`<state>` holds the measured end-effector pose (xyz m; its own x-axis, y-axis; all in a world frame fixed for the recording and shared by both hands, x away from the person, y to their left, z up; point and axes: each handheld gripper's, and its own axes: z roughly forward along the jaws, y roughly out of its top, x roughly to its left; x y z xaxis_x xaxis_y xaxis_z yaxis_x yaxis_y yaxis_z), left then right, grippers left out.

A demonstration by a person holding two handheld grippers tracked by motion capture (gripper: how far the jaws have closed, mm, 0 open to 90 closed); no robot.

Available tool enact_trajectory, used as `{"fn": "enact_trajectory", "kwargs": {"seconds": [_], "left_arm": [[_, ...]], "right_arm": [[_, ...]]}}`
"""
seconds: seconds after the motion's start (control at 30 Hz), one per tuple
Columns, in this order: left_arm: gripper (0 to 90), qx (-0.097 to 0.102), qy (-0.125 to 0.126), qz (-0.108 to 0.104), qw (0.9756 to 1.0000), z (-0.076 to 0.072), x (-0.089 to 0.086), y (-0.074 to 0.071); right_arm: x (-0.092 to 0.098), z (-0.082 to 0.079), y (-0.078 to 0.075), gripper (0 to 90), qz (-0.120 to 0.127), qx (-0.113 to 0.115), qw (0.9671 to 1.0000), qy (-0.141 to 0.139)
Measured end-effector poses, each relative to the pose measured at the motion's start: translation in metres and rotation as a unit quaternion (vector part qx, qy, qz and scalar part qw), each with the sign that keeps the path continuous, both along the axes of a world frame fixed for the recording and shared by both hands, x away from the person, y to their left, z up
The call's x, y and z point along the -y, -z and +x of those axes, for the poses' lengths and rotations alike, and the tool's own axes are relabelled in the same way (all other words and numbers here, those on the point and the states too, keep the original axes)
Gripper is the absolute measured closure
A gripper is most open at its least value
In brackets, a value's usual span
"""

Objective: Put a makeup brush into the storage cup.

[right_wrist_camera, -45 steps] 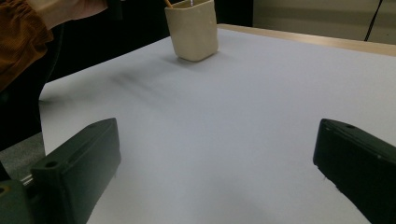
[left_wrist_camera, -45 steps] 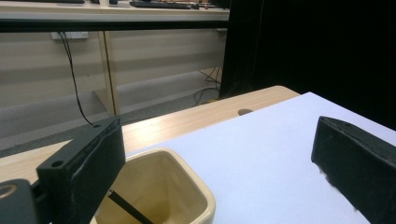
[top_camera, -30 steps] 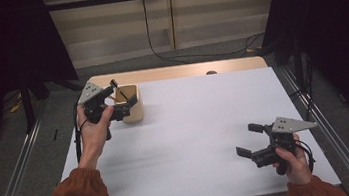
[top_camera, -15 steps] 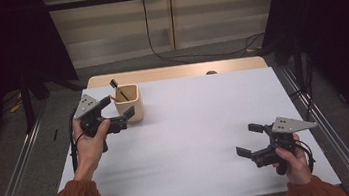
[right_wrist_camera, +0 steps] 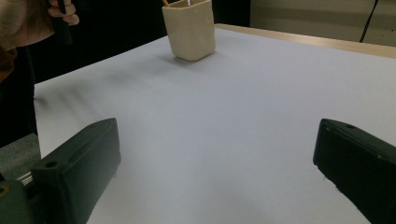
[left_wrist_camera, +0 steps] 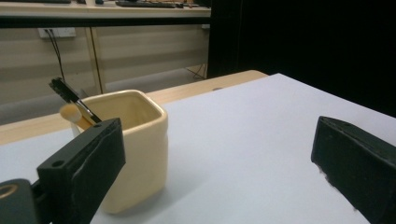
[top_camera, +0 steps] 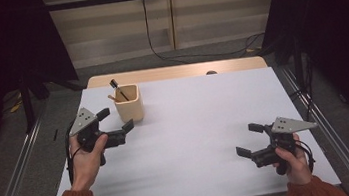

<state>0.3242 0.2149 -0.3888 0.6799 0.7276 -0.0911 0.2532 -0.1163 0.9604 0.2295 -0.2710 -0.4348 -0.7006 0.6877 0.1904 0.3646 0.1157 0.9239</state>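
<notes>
The white counter [top_camera: 191,126] lies bare between the two claws; only the square cream ceramic cup [top_camera: 128,102], holding a black-tipped brush [top_camera: 117,87], stands just beside the left claw [top_camera: 115,123].

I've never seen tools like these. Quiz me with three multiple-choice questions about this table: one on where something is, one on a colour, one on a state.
1. Where does the cup stand on the table?
A. far left part
B. near right corner
C. centre

2. What colour is the cup?
A. blue
B. cream
C. red

3. How do the jaws of the left gripper stand?
A. shut on the cup
B. shut on nothing
C. open, holding nothing

Answers:
1 A, the high view shows it at the far left, just beyond the left gripper.
2 B, its walls look pale cream in the left gripper view.
3 C, its jaws stand wide apart, with the cup behind the left one.
</notes>
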Motion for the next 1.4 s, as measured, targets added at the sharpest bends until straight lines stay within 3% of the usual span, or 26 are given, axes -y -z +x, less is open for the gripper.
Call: {"fn": "enact_trajectory", "kwargs": {"seconds": [0.87, 1.17, 1.4], "left_arm": [[2.9, -0.005, -0.011, 0.009, 0.9999, -0.052, -0.02, 0.026], [2.9, -0.02, -0.027, -0.001, 0.9994, -0.067, -0.027, 0.037], [2.8, -0.012, -0.033, -0.007, 0.9994, -0.08, -0.033, 0.038]], "right_arm": [[0.0, -0.002, -0.001, 0.2, -0.003, 0.009, 0.9999, 0.009], [0.0, -0.003, 0.0, 0.0, -0.003, 0.007, 0.9999, 0.013], [0.001, -0.003, 0.0, 0.0, -0.003, 0.009, 0.9998, 0.014]]}}
